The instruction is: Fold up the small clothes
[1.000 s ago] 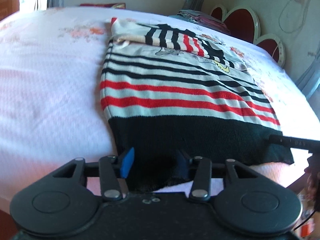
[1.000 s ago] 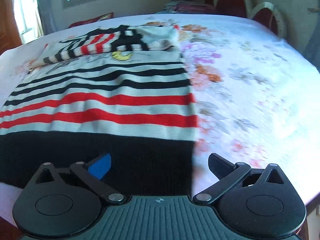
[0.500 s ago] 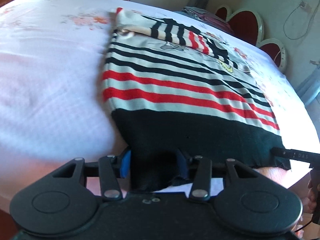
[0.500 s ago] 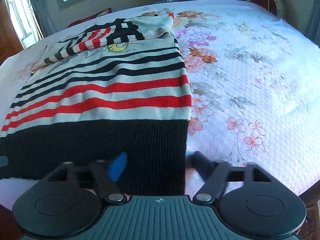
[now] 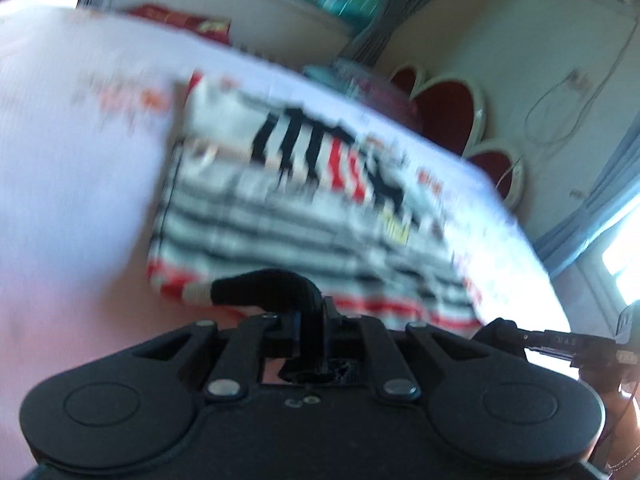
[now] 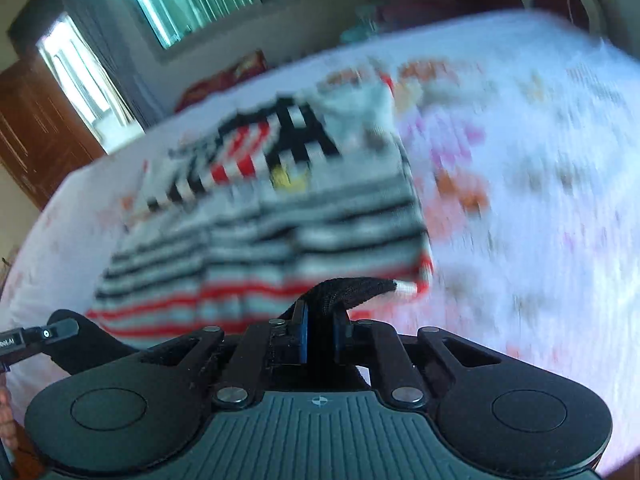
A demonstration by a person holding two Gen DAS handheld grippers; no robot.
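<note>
Since half a second ago we have closed both claws on the black hem of the sweater and lifted it off the bed, so the hem now bunches up over the red stripes. Our left claw is clamped on the hem's left corner and our right claw on its right corner, the knit pinched between the fingers. The rest of the sweater lies flat on the bed, sleeves folded across the chest; both views are motion-blurred.
</note>
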